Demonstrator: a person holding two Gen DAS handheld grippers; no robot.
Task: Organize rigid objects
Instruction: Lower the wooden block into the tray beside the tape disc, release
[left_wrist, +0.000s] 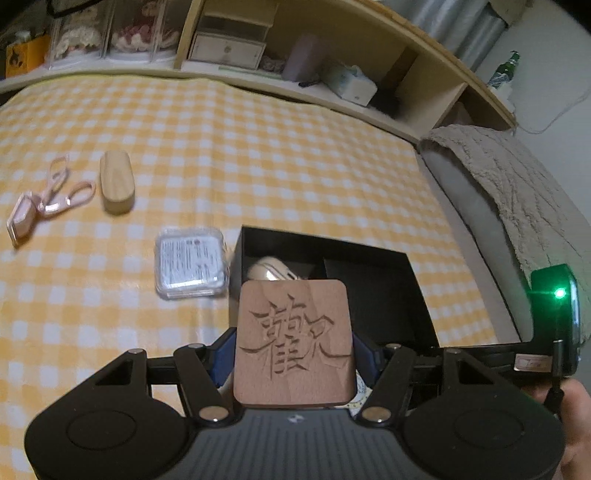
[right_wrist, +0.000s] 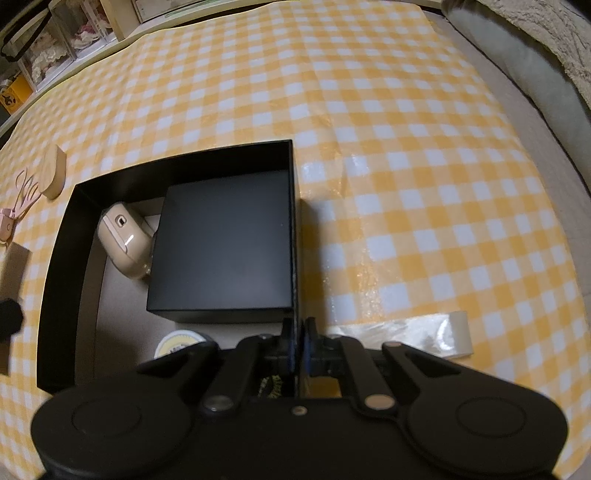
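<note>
My left gripper is shut on a square wooden coaster carved with a Chinese character, held above the near edge of an open black box. The box holds a beige mouse, a smaller black box and a round yellow item. My right gripper is shut on the box's right wall at its near end. On the cloth lie a clear plastic case, a wooden oval block and a pink eyelash curler.
A yellow checked cloth covers the table. Shelves with boxes and tissues run along the back. A grey fuzzy cushion lies at the right. A tape strip sits by the right gripper.
</note>
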